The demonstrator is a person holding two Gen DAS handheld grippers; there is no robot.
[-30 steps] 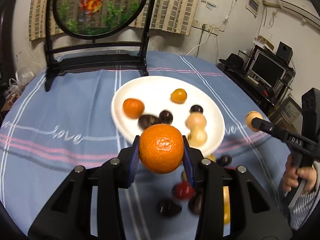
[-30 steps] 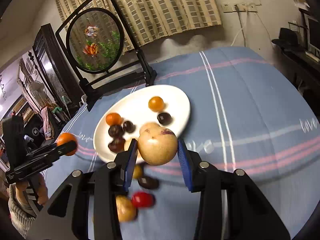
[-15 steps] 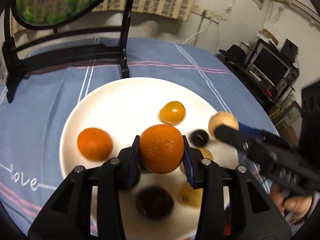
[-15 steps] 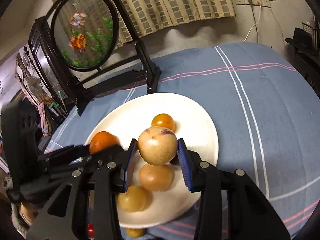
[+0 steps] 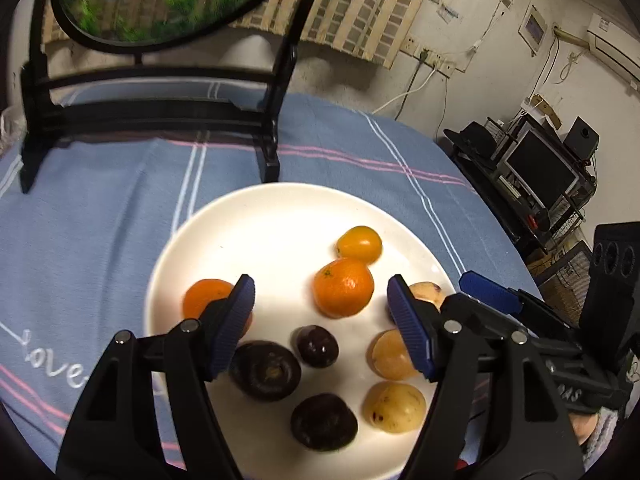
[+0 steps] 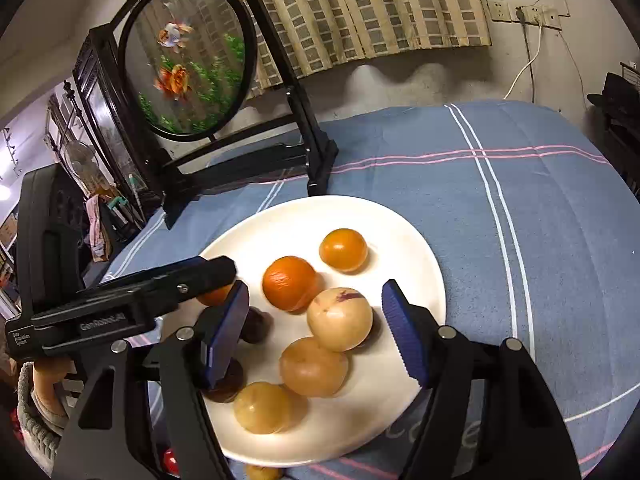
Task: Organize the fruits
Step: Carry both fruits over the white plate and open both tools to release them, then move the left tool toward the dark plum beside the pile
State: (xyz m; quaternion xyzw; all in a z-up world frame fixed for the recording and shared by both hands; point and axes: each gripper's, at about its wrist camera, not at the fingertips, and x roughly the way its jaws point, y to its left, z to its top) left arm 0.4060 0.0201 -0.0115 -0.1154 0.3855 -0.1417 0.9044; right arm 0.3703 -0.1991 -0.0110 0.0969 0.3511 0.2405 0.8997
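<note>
A white plate [image 5: 280, 232] on the blue tablecloth holds several fruits. In the left wrist view a mandarin [image 5: 343, 287] lies on the plate between the jaws of my left gripper [image 5: 320, 284], which are opening; the pads stand clear of it. In the right wrist view a pale yellow fruit [image 6: 340, 318] with a purple mark rests on the plate [image 6: 320, 216] against two other yellow fruits [image 6: 313, 366]. My right gripper [image 6: 315, 286] is opening around it, with its pads off it. A second mandarin [image 5: 206, 298] is half hidden behind the left finger.
Dark fruits [image 5: 265, 370] and a small orange-yellow fruit [image 5: 359, 243] also lie on the plate. A red fruit [image 6: 170, 458] sits on the cloth by the plate's near edge. A round fish screen on a black stand [image 6: 188, 56] rises behind. Shelves with a monitor [image 5: 540, 168] stand past the table's right edge.
Both grippers moved forward over the plate, then opened. The mandarin left the left jaws and the pale yellow fruit left the right jaws; both now lie on the plate.
</note>
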